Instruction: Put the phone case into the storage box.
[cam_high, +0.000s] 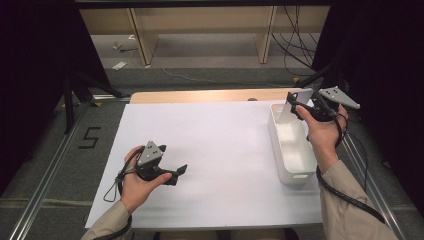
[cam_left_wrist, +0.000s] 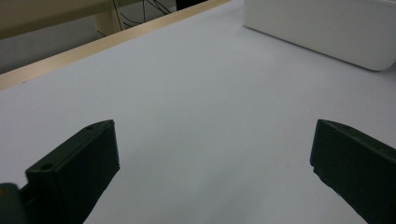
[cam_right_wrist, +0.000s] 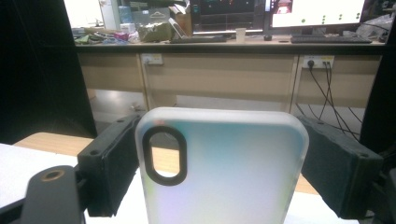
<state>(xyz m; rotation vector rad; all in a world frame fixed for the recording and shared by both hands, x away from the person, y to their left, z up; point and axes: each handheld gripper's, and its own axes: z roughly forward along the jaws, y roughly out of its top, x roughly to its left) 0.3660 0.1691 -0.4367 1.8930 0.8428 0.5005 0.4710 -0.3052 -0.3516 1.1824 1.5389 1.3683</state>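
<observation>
Nearest the camera, at the near left of the worktop (cam_high: 220, 150), the left gripper (cam_high: 181, 171) rests low in the person's left hand (cam_high: 134, 185), its jaws standing wide with nothing between them; in the left gripper view they frame bare white surface, with the white bin (cam_left_wrist: 327, 28) off at the far right. That gripper points toward the middle of the worktop and is well apart from the work.

Moving right, the long white bin (cam_high: 290, 150) lies along the right edge of the worktop, its long axis running near to far.

At the far right, the right hand (cam_high: 322, 132) holds the right gripper (cam_high: 295, 102) above the far end of the bin, clamped on a pale, translucent phone case (cam_high: 287, 107). In the right gripper view the phone case (cam_right_wrist: 224, 163) stands upright between the jaws, gripped across its short width, its long axis rising out of the gripper and its oval camera cut-out (cam_right_wrist: 164, 155) at the upper left.

So the case sits just over the far end of the bin, and the right hand is by far the nearer one. Judging from this, the coming move is a lowering into the bin, and it would likely go easier if the case were tipped so that its long axis lined up with the bin's length.
</observation>
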